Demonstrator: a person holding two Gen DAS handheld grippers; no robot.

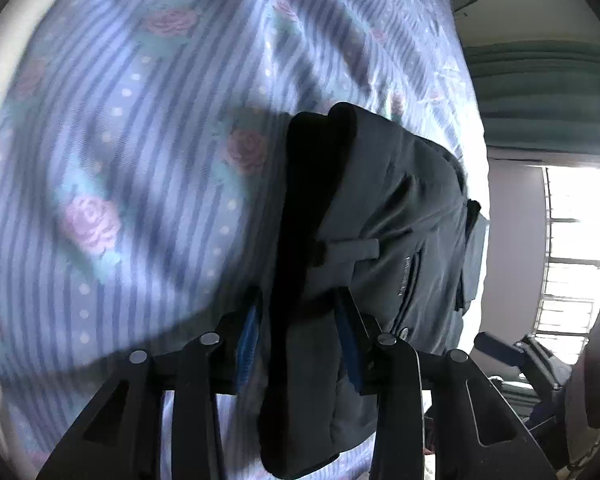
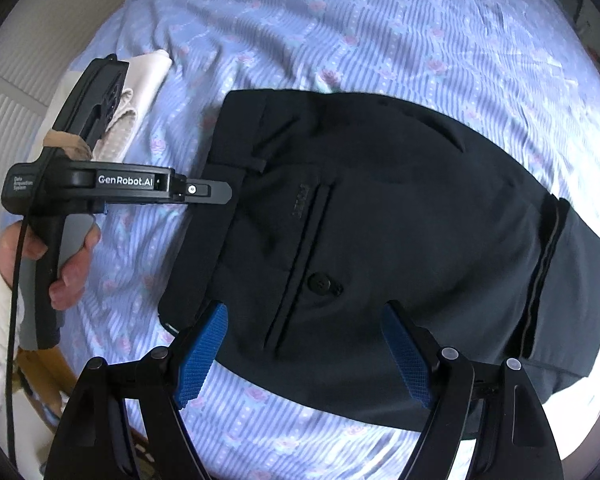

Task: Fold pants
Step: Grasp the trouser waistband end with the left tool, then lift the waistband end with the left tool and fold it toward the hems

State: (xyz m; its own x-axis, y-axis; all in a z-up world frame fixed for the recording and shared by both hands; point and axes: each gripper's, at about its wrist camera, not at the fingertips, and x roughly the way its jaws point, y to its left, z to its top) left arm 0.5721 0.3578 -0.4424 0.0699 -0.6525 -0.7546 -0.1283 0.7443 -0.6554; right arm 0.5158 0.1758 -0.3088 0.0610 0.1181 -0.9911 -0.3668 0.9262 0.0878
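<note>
Right under our rt-hand gripper [image 2: 304,354], pointing about straight down, the dark folded pants [image 2: 380,220] lie flat on the striped, rose-print bedsheet [image 2: 340,20]. The rt jaws stand wide apart w/ nothing btwn them; the blue pads [image 2: 202,354] hang over the near edge of the pants, and we can't tell if they touch the cloth. A buttoned back pocket [image 2: 320,282] shows just beyond the pads, and the stacked leg folds run off to the right side of that view.

At the waistband end, our left gripper [image 1: 300,320] is narrowed down onto a bunched fold of the pants, cloth filling the gap btwn its blue pads [image 1: 249,328], so it has hold of the waistband edge. In the rt wrist view we see that tool side-on, a hand [image 2: 66,264] in a white sleeve wrapped round its handle.

Further off on the sheet, past the left tool, a pale folded cloth [image 2: 144,92] lies near the bed's edge. Beyond the bed in the left view, a bright window [image 1: 572,248] w/ bars.
</note>
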